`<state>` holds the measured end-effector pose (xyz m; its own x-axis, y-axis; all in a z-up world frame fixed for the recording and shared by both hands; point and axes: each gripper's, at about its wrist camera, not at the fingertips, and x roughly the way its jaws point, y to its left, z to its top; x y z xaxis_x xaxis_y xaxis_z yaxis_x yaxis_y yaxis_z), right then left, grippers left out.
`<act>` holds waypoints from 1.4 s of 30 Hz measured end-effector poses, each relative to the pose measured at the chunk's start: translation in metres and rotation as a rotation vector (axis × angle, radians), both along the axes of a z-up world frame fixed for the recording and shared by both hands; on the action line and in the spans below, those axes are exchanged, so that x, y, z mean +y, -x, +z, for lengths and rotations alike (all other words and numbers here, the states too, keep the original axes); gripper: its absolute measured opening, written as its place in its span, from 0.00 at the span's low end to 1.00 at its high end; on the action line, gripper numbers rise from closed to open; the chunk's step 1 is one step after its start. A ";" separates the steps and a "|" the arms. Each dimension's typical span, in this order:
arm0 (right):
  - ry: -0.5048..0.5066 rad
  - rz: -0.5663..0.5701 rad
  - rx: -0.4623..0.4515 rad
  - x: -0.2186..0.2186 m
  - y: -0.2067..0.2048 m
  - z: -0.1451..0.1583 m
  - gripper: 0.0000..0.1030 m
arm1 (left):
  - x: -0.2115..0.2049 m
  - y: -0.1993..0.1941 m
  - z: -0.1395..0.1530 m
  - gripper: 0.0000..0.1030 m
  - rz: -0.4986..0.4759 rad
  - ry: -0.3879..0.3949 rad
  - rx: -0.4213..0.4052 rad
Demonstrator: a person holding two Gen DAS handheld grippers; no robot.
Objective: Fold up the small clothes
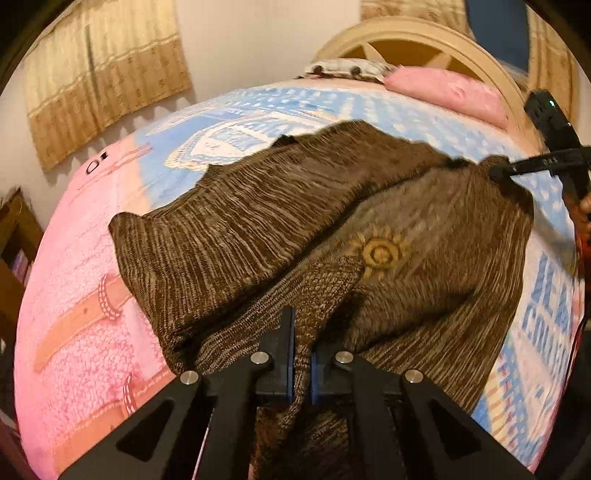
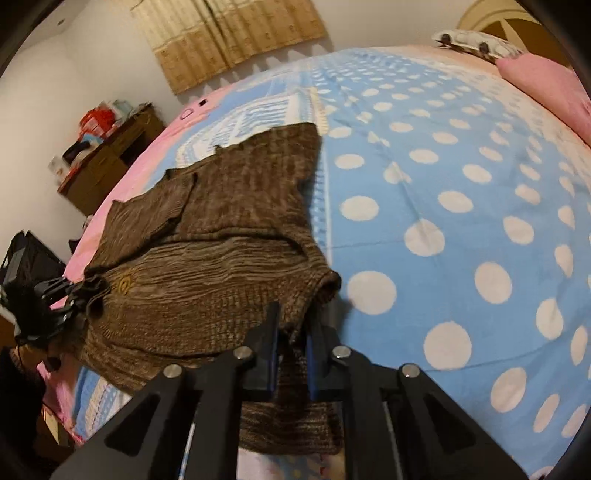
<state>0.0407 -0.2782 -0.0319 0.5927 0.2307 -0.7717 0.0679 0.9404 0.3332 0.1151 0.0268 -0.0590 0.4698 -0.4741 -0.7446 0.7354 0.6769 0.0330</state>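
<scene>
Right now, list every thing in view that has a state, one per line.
Brown knit sweater: lying on the bed, partly folded, near edge pinched at two spots.
Left hand-held gripper: shut on the sweater.
Right hand-held gripper: shut on the sweater.
Curtain: drawn.
Bedspread: spread flat.

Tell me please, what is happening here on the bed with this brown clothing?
A person is folding a small brown knitted sweater that lies on a bed cover with pink and blue dotted parts. The left gripper is shut on a bunch of the knit near its edge, and the right gripper is shut on another edge. The sweater is partly doubled over, not a neat fold yet.
</scene>
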 end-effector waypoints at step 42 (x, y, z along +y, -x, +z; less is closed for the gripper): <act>0.364 -0.028 -0.213 0.040 -0.030 0.023 0.09 | 0.054 -0.012 0.021 0.04 0.311 0.286 0.057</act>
